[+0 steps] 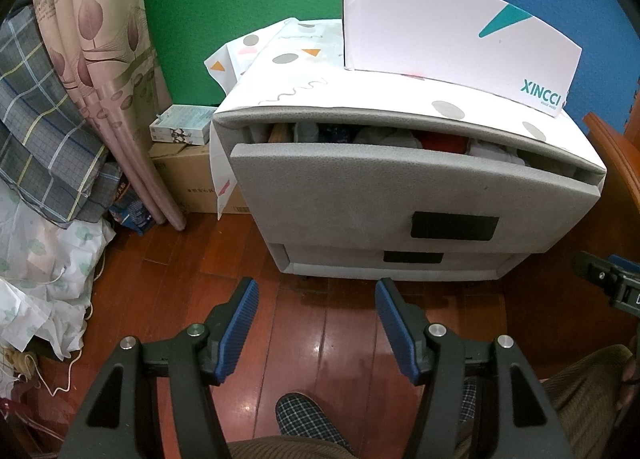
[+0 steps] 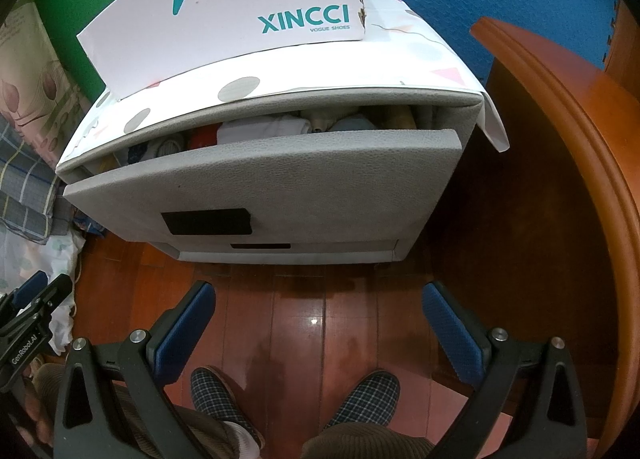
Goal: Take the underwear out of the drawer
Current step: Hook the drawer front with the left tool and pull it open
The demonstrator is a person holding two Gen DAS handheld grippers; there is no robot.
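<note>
a: ok, underwear first. folded clothes sit packed inside the top drawer, seen only through the gap above its front panel. white, red and pale blue pieces; can't tell which of them is underwear from here.

b: drawer state?

a: pulled out partway, so there's a slot under the cabinet top. a white shoe box stands on that top, back from the edge. lower drawer looks shut.

b: grippers?

a: left gripper has its jaws apart, nothing between them, hanging over the wood floor well short of the drawer. right gripper is spread wider, also empty, also over the floor. the person's checked slippers show below.

b: so which step?

a: i'd say pre-reach: drawer partly open, nothing taken yet.

b: next move?

a: my guess, the slot is narrow, so either pull the front out more by its dark handle patch, or go in from above with one gripper and pinch a single folded piece without dragging its neighbours.
</note>
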